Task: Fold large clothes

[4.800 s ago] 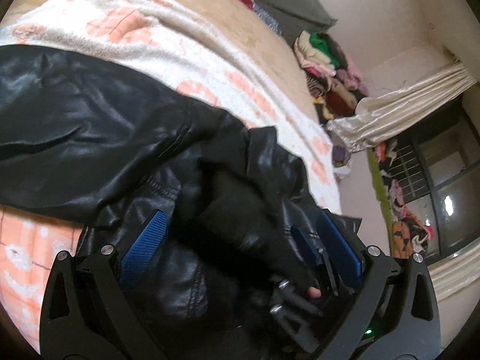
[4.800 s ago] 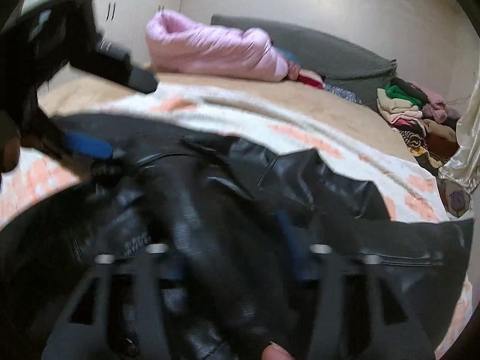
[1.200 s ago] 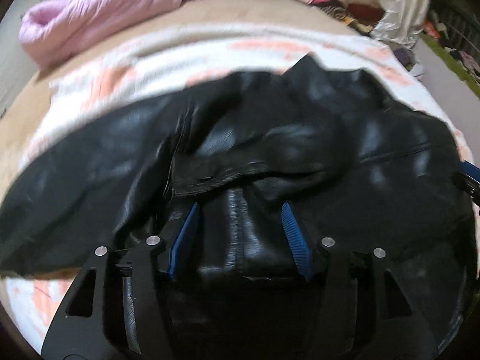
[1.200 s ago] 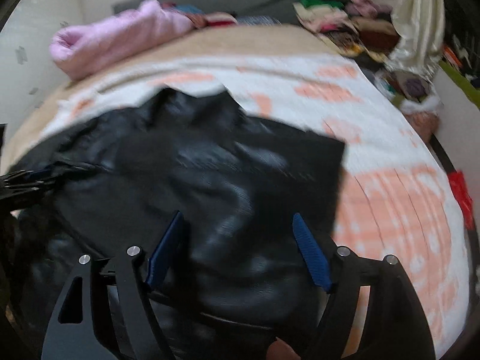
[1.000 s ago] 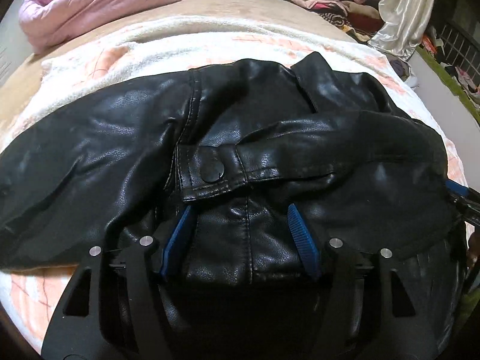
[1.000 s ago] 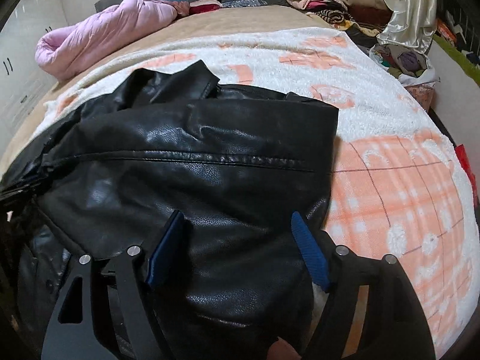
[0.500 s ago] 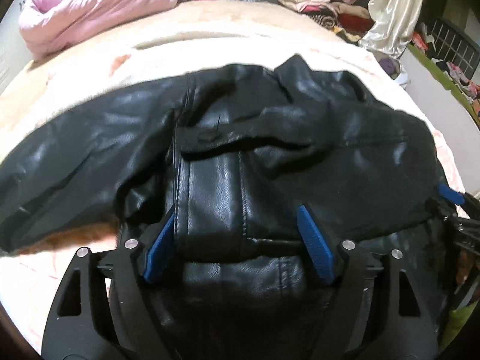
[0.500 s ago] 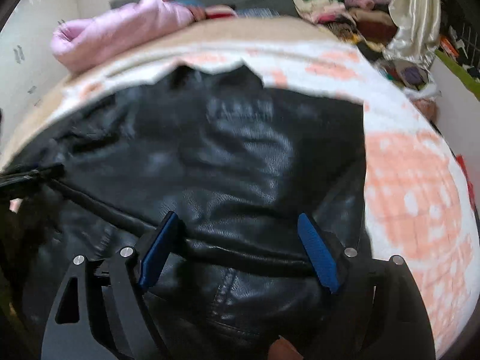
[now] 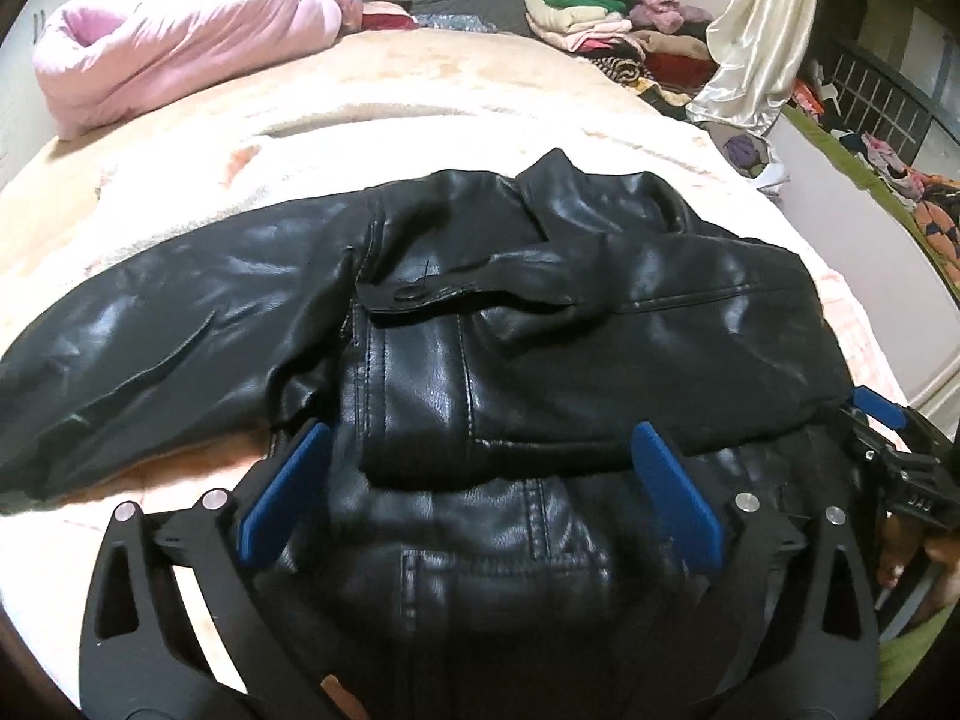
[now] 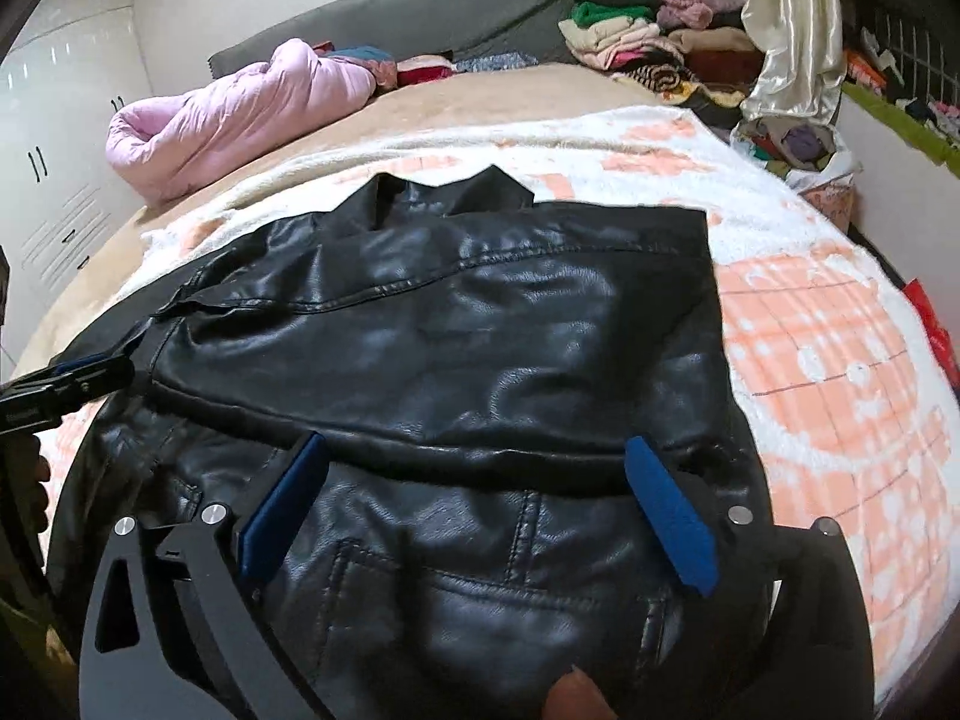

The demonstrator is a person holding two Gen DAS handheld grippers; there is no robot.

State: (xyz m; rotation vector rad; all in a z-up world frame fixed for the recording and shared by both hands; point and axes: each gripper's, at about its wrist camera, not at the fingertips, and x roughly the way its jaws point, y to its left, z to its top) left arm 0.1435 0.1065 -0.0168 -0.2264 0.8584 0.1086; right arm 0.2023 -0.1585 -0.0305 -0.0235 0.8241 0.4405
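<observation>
Black leather jacket (image 9: 540, 324) on bed blanket (image 10: 840, 360), right side folded over body, other sleeve (image 9: 150, 312) spread flat. Left gripper (image 9: 474, 492) and right gripper (image 10: 474, 504): jaws opening wide, nothing pinched. Next: grip sleeve cuff, fold across, keep edges aligned.

Each hand-held tool is matte black. The left gripper (image 9: 477, 492) has two flat fingers (image 9: 282, 495) faced with ribbed blue pads, set on black curved arms with triangular cut-outs and round silver screws at the joints. The right gripper (image 10: 474, 507) is built alike, with the same blue-padded fingers (image 10: 669, 519) and silver screws. In the left view, white lettering shows on the right gripper's black side; it is too small to read surely.
</observation>
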